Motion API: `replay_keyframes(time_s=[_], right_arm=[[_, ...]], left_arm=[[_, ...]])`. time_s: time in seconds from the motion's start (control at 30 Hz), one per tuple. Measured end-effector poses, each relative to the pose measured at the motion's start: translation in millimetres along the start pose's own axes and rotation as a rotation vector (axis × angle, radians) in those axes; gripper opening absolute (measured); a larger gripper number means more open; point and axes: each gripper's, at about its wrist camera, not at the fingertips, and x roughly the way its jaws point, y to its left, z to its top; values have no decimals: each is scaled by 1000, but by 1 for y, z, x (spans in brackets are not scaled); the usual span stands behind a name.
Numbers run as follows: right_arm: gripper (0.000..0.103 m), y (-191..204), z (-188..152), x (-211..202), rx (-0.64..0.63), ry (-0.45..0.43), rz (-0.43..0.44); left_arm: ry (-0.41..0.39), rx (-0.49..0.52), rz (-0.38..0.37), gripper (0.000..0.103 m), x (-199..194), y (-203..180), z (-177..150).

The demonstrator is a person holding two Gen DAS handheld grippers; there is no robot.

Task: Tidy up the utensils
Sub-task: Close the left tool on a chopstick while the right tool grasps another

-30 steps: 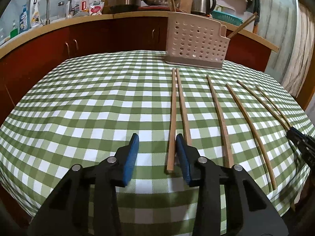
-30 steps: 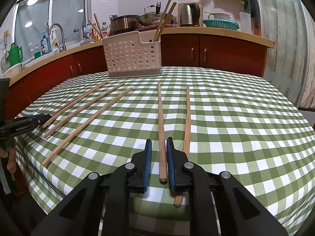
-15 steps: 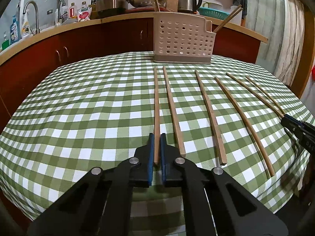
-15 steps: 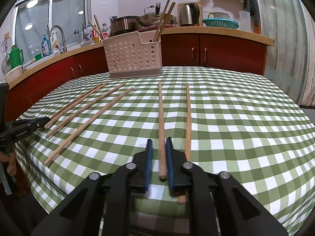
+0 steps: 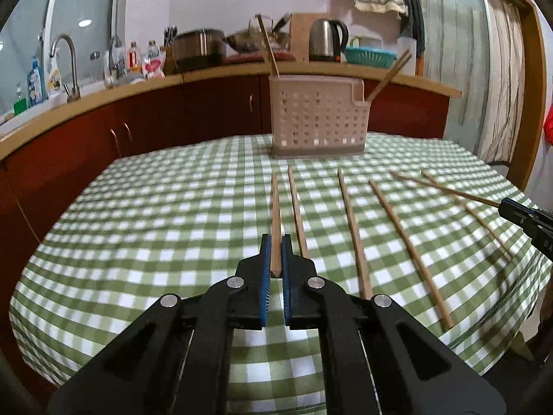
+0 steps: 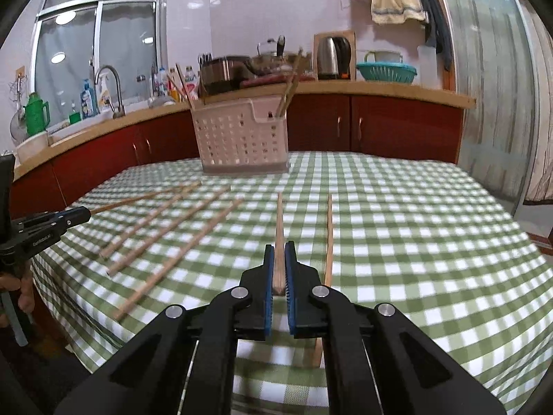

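Several wooden chopsticks lie side by side on the green checked tablecloth [image 5: 155, 214]. My left gripper [image 5: 275, 242] is shut on the leftmost chopstick [image 5: 275, 214] and holds it lifted off the cloth. My right gripper [image 6: 280, 252] is shut on another chopstick [image 6: 279, 221], also raised; it shows in the left wrist view [image 5: 518, 212] at the right edge. A white perforated utensil basket [image 5: 318, 117] stands at the table's far side with a few chopsticks upright in it; it also shows in the right wrist view [image 6: 240, 136].
Loose chopsticks lie right of my left gripper [image 5: 352, 228] and one lies right of my right gripper [image 6: 328, 238]. A red-fronted kitchen counter [image 5: 207, 103] with sink, pots and kettle runs behind the table. The table edge is close below both grippers.
My left gripper closed on the leftmost chopstick and raised it. My right gripper, shut all along on its chopstick, lifted it off the cloth. Both views tilted upward.
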Motion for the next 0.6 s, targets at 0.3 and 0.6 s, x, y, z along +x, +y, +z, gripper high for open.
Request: replay_keyframes(time_s=[0.3,0.6], right_arm=[[7,10,29,-29,-23,-87,2],[7,14,55,-52,-11,-147,17]], left_arm=[[-113,-18,6,6,-34,6,33],[-196,-34,3,6,-64,12,63]])
